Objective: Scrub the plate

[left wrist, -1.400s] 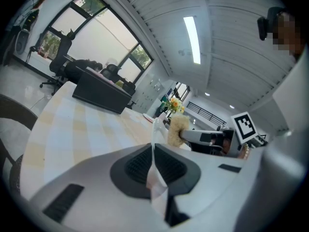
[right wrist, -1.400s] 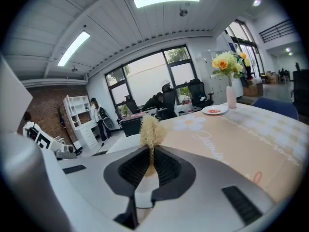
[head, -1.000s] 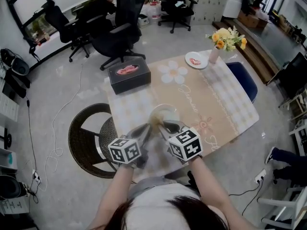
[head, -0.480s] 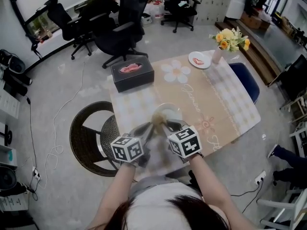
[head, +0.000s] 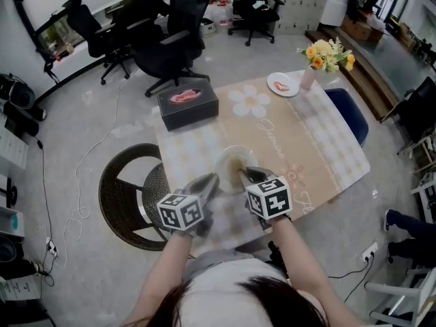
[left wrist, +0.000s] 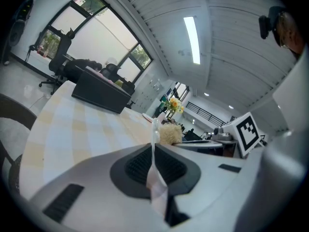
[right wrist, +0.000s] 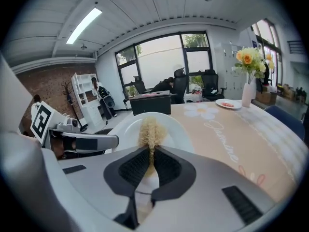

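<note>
Left gripper (head: 210,180): forearm reaching forward, jaws closed on the plate's near-left rim.
Plate (head: 226,157): on the table (head: 320,148), near its front edge.
Scrubber (right wrist: 150,131): tan fibres against the plate's face.
Right gripper (head: 247,174): forearm angled inward, jaws clamped on the scrubber.

Both forearms are extending forward, side by side. Left gripper (head: 208,181) is clamping its jaws on the plate (head: 228,154) rim; right gripper (head: 245,176) is pinching the scrubber (right wrist: 151,129) between closed jaws
</note>
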Tool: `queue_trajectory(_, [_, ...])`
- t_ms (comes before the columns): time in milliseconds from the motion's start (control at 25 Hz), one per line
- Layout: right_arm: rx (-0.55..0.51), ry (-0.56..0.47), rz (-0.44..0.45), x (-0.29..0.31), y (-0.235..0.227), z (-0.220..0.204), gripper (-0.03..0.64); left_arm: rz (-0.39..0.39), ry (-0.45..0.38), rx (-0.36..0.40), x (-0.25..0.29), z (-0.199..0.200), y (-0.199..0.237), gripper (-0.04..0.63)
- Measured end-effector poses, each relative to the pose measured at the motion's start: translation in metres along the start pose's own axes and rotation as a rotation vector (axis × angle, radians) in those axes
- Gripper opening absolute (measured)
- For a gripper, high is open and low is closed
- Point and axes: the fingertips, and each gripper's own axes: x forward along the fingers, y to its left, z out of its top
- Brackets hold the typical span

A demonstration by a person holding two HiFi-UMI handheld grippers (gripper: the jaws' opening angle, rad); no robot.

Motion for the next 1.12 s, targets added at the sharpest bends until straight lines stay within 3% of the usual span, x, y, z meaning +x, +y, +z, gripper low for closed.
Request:
queue_trajectory(440, [0.156,0.012,-0.146,-0.007,-0.042,-0.014,0.035,0.0,-0.001,0.004,0.0,-0.001,0.0,0.02])
queue_trajectory(880, [0.352,-0.046,-0.22,-0.018,-0.075,-0.016,0.034,-0.003,-0.003,0.005,-0.002,0.001,-0.001,0.02])
queue_trajectory(1120, [0.375,-0.076,-0.241,-0.03,-0.081,-0.014,0.034,0.003,-0.005,0.008,0.0,0.0,0.0,0.02])
